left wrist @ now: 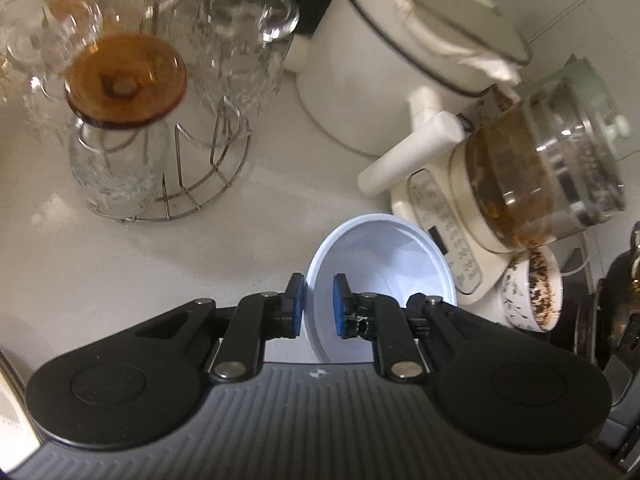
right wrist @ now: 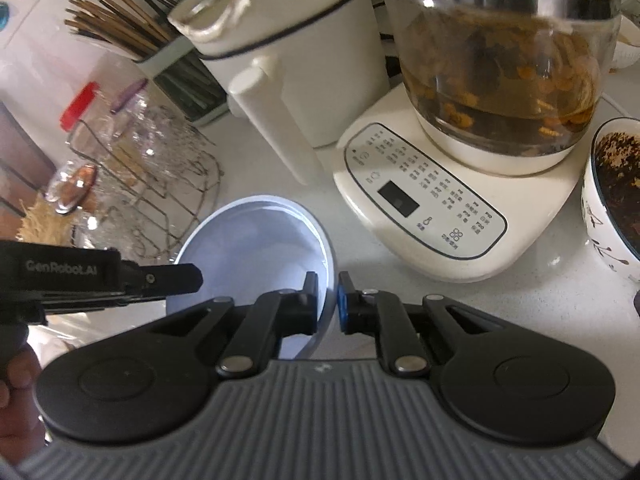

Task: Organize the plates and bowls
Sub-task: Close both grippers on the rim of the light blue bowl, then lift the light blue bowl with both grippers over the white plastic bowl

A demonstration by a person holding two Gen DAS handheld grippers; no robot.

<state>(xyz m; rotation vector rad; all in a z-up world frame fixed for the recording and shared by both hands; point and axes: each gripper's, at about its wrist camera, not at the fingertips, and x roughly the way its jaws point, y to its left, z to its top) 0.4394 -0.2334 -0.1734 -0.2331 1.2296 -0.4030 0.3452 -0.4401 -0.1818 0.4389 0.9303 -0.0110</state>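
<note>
A white bowl (left wrist: 384,264) is held over the pale counter. My left gripper (left wrist: 319,306) is shut on its left rim, one blue pad outside and one inside. In the right wrist view the same bowl (right wrist: 256,240) shows, and my right gripper (right wrist: 328,304) is shut on its right rim. The left gripper's body (right wrist: 100,280) reaches in from the left of that view. A patterned bowl (left wrist: 532,292) with dark tea leaves stands to the right, also seen in the right wrist view (right wrist: 612,196).
A glass kettle of tea on a cream base (right wrist: 420,200) stands just beyond the bowl. A white pot with a handle (left wrist: 380,60) is behind. A wire rack with glasses (left wrist: 160,120) is at the left. Chopsticks in a holder (right wrist: 132,28) stand at the back.
</note>
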